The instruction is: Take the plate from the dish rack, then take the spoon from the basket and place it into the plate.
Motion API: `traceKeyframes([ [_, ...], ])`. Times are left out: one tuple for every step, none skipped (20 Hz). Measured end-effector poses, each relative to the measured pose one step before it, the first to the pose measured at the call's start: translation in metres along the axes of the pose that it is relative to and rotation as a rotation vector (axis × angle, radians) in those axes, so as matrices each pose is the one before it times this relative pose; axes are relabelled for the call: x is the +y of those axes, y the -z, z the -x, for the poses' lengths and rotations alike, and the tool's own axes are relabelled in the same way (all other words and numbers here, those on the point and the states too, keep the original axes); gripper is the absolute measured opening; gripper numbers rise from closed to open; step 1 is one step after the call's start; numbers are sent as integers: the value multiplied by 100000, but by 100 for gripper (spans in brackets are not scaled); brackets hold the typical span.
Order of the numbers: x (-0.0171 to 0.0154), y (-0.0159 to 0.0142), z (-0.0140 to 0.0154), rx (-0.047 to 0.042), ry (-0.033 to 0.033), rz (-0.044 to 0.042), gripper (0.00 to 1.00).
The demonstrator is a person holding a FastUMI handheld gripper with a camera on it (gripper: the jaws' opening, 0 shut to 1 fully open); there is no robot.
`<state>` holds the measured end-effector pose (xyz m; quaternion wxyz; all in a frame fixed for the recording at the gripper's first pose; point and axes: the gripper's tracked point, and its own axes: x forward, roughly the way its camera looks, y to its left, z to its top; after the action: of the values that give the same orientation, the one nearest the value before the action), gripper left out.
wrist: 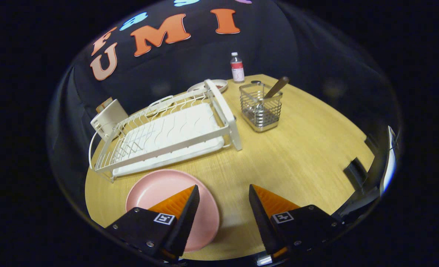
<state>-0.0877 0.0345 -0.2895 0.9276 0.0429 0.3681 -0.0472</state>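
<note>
A pink plate [160, 193] lies flat on the wooden table [297, 155], just in front of the white dish rack [167, 133]. The rack's slots hold no dishes. Beyond the fingers to the right stands a wire metal basket [260, 107] with a spoon [275, 89] leaning in it, brown handle up. My gripper [223, 191] hovers above the table with its jaws wide apart and nothing between them. The left finger [178, 207] overlaps the plate's right part in the view; the right finger [267, 207] is over bare table.
A small bottle [237, 67] with a red label stands at the table's far edge behind the basket. A shallow dish [219, 84] lies behind the rack. A white box [108, 116] sits at the rack's far left end. Dark equipment [356, 170] sits at the table's right edge.
</note>
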Motion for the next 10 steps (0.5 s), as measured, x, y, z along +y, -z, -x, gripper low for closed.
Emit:
traceKeyframes([
  [-1194,-1815,270,-4581,1427,-175,84],
  [-1405,-2039,-21,-4800,2010,29,89],
  [-1406,-2154,-159,-5818,2001,-258,92],
  [-1254,-1784,-304,-4493,1701,-291,98],
  [-737,-1766,-178,-3837,827,-294,98],
  [-573,-1405,-577,-2528,595,-377,98],
  [-384,-1000,-665,-1614,-176,-267,98],
  [-301,-803,-768,-876,-364,-82,98],
  [-40,-587,-697,-887,-981,184,98],
  [89,-596,-675,-1052,-1026,462,98],
])
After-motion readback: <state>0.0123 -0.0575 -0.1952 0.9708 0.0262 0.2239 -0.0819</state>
